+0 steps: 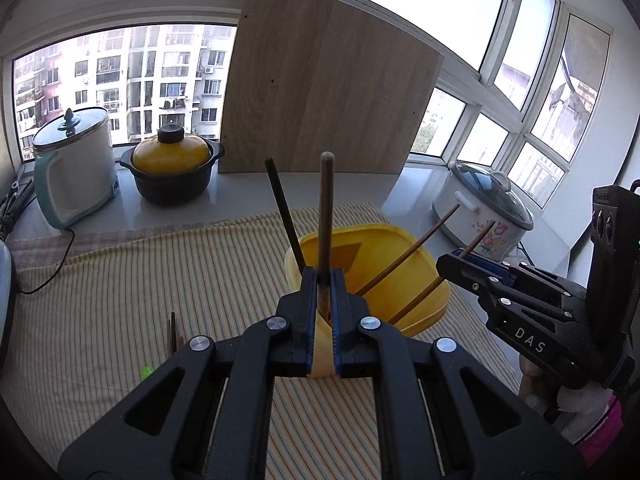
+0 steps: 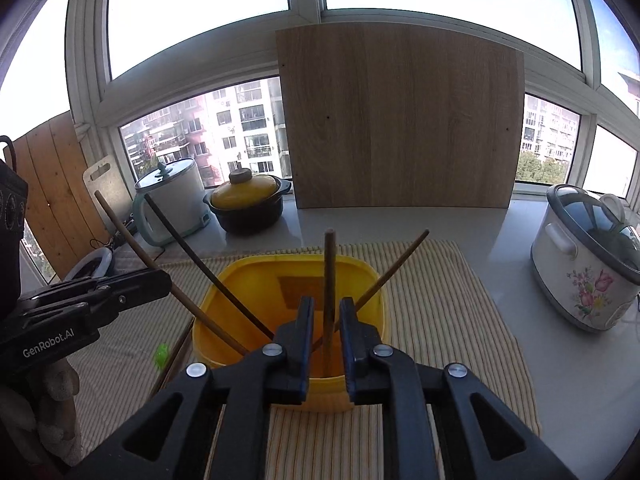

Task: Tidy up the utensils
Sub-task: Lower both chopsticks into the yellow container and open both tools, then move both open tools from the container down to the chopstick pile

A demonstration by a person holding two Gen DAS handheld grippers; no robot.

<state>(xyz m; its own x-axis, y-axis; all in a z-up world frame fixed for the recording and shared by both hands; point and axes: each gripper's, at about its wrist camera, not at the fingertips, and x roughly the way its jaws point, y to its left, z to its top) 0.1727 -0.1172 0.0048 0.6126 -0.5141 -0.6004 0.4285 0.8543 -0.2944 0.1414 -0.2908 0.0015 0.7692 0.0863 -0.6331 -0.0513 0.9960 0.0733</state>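
A yellow square tub (image 1: 384, 248) (image 2: 248, 280) stands on a striped cloth (image 1: 160, 280) and holds several wooden chopsticks. My left gripper (image 1: 325, 276) is shut on one brown chopstick (image 1: 326, 216), held upright over the tub's near rim; in the right wrist view this gripper (image 2: 160, 280) holds that chopstick (image 2: 132, 240) slanting into the tub. My right gripper (image 2: 326, 308) is open around an upright chopstick (image 2: 329, 280) standing in the tub, jaws not touching it. From the left wrist view the right gripper (image 1: 460, 264) sits at the tub's right side. Another chopstick (image 1: 173, 332) lies on the cloth.
On the sill behind stand a white electric pot (image 1: 76, 168), a yellow-lidded black casserole (image 1: 172, 168), a leaning wooden board (image 1: 328, 92) and a flowered rice cooker (image 2: 584, 256). A small green item (image 2: 162, 354) lies on the cloth left of the tub.
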